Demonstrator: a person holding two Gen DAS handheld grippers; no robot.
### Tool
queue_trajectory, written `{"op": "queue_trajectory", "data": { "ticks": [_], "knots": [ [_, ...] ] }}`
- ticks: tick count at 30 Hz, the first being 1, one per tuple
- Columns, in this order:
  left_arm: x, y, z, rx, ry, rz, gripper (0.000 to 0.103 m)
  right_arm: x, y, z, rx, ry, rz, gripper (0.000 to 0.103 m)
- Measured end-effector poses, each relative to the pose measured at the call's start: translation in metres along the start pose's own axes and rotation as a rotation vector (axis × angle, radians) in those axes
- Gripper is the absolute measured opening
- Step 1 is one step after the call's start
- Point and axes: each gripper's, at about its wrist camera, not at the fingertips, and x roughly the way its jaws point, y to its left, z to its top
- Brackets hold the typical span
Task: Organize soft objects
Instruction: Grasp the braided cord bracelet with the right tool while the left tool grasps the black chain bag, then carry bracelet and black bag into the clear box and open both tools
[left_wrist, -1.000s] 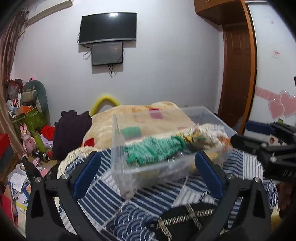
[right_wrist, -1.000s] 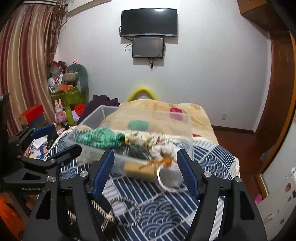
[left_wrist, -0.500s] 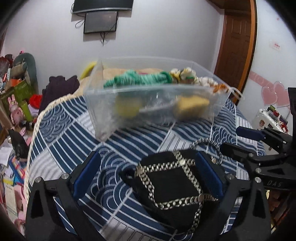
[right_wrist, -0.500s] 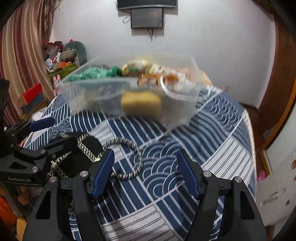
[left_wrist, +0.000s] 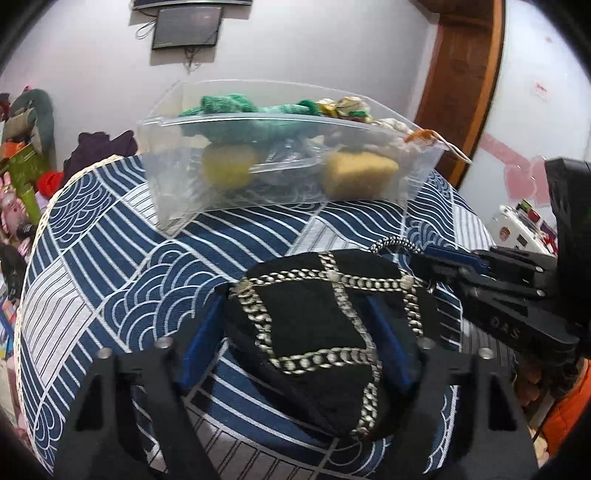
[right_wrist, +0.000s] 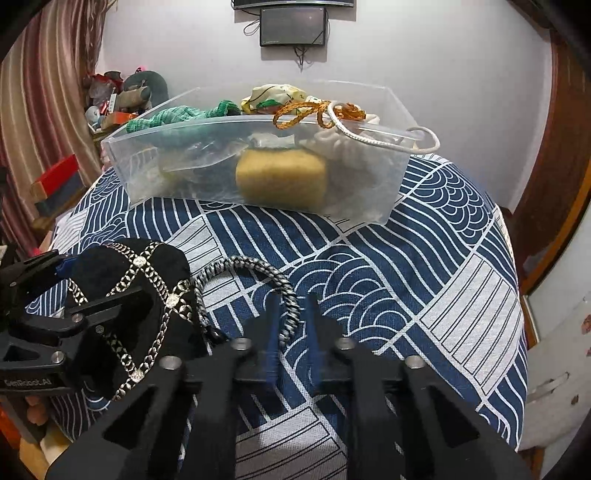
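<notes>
On a bed spread with a blue wave-patterned cover (left_wrist: 110, 258), seen from the left wrist, the left gripper (left_wrist: 295, 343) has its blue-padded fingers closed in against both sides of a black chain-trimmed pouch (left_wrist: 317, 332), which lies between them. The pouch's braided cord (left_wrist: 393, 243) runs off to the right, where the right gripper (left_wrist: 448, 264) reaches in level from the side. Beyond, well apart from the pouch, stands the clear plastic bin (left_wrist: 166, 173), already holding sponges, green knitwear and rope.

From the right wrist, the right gripper (right_wrist: 291, 332) points forward and slightly down, its fingers nearly together around the braided cord (right_wrist: 255, 269), which arcs upward from between the pads toward the black chain-trimmed pouch (right_wrist: 125, 291) at left. The left gripper (right_wrist: 70, 295) grips that pouch there. The clear plastic bin (right_wrist: 391, 184) sits straight ahead, so the coming lift would likely carry pouch and cord forward together; the left hand bears the bulk, the right the trailing loop.
</notes>
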Motion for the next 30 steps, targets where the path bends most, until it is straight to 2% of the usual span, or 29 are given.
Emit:
{"op": "queue_trajectory", "data": {
  "ticks": [1,3,6,8,12,20,30],
  "knots": [
    [0.000,-0.001,-0.001,0.009,0.001,-0.007,0.062,0.000,-0.001,0.000,0.005,-0.003,-0.001,0.007],
    [-0.001,-0.004,-0.001,0.025,-0.008,-0.007,0.043,-0.002,-0.004,0.000,0.014,-0.009,0.000,0.007],
    [-0.003,-0.004,0.000,0.030,-0.014,-0.023,0.026,-0.007,-0.009,-0.003,0.022,-0.025,-0.004,0.007],
    [-0.006,-0.003,0.000,0.030,-0.027,-0.023,0.021,-0.014,-0.012,-0.003,0.024,-0.046,-0.010,0.007],
    [-0.019,-0.001,0.003,0.048,-0.089,0.019,0.016,-0.029,-0.014,-0.001,0.025,-0.097,-0.021,0.007],
    [-0.054,0.010,0.022,0.031,-0.197,0.042,0.016,-0.063,-0.016,0.017,0.024,-0.206,-0.026,0.007],
    [-0.076,0.014,0.077,0.024,-0.347,0.054,0.016,-0.061,-0.012,0.070,0.030,-0.320,-0.036,0.007]
  ]
}}
